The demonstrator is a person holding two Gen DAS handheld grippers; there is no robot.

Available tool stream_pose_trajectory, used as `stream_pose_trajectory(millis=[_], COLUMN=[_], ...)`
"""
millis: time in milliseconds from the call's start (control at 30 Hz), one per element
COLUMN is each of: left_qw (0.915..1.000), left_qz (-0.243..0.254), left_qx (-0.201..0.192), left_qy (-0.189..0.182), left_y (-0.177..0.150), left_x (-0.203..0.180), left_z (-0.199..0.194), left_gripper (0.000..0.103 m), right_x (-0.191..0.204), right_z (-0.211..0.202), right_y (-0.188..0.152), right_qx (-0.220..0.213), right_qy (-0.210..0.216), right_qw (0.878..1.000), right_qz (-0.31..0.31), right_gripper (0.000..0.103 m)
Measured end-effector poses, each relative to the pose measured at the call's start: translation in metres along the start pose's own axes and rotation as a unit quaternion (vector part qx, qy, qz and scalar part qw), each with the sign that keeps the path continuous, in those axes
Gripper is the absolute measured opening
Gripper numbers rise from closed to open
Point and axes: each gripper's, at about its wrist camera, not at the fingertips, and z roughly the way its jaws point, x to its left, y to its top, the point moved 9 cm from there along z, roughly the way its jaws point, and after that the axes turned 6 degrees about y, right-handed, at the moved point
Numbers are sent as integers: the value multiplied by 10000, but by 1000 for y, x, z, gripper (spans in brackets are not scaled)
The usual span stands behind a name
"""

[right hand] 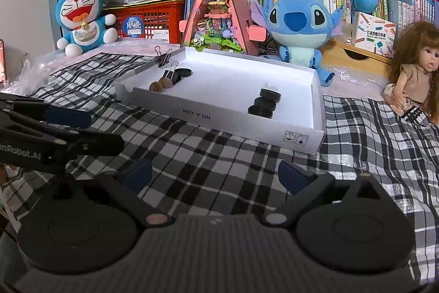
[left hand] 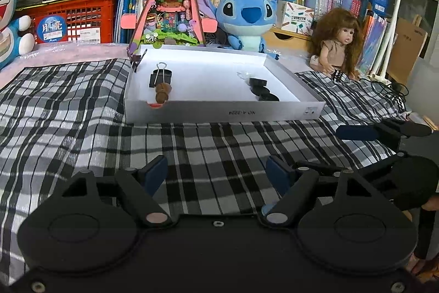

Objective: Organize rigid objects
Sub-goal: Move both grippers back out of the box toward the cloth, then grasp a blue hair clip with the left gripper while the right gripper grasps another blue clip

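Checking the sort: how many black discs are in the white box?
4. Three discs overlap in a row near the box's right side; one lies at the left end beside the binder clip. Others may be hidden.

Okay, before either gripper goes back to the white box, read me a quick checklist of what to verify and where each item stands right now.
1. Left gripper empty and open: ok, nothing between its fingers.
2. Right gripper empty and open: ok, jaws wide over bare checked cloth.
3. White box sits flat within view of both cameras: ok.
4. Black discs grouped at the box's right end: ok, three in a row; one more black disc lies at the left end.
5. Binder clip on the box's far left rim, not inside: not ok.
6. Brown round pieces beside the second binder clip: ok.
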Motion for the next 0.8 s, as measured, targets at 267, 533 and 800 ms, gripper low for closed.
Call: stream_pose_trajectory(millis=[267, 533, 800], left_qw=[10000, 9999, 9991], left_qz=[16, -30, 275], left_qx=[-16, 132, 130], left_qy=[55, -37, -284], left_y=[-17, -39, -58], left_x=[3, 6, -17], left_z=[-13, -25, -35], left_gripper=[78, 78, 78], right_x=[3, 7, 1], right_z=[-12, -19, -21], right_y=[-16, -24, -26], right_qx=[33, 41, 32], right_qy=[-48, -87, -147], right_qw=[9999, 9997, 9998], right_qz=[-121, -244, -99], right_gripper=[103, 103, 103])
